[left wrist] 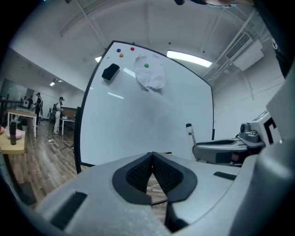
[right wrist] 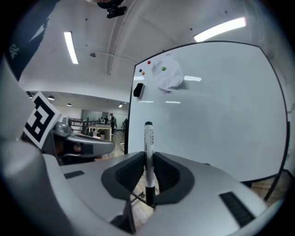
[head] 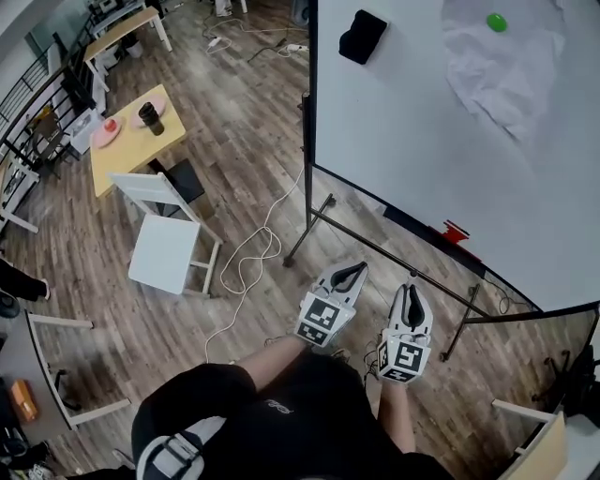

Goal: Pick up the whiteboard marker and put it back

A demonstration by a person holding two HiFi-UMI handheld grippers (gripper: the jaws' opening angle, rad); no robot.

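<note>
The whiteboard marker [right wrist: 148, 146], white with black ends, stands upright between the pads of my right gripper [right wrist: 148, 159], which is shut on it. From the left gripper view the marker [left wrist: 189, 133] sticks up from the right gripper [left wrist: 221, 150]. My left gripper [left wrist: 152, 155] has its tips together with nothing between them. In the head view both grippers, left [head: 343, 277] and right [head: 410, 295], hang side by side just in front of the whiteboard [head: 422, 141], pointing at it. A small red object [head: 456, 232] sits at the board's lower edge.
A black eraser [head: 362, 36] and a crumpled paper under a green magnet [head: 496, 22] cling to the board. The board's stand legs [head: 309, 230] and a white cable [head: 248, 262] lie on the wood floor. A white chair [head: 164, 239] and a wooden table [head: 131, 131] stand to the left.
</note>
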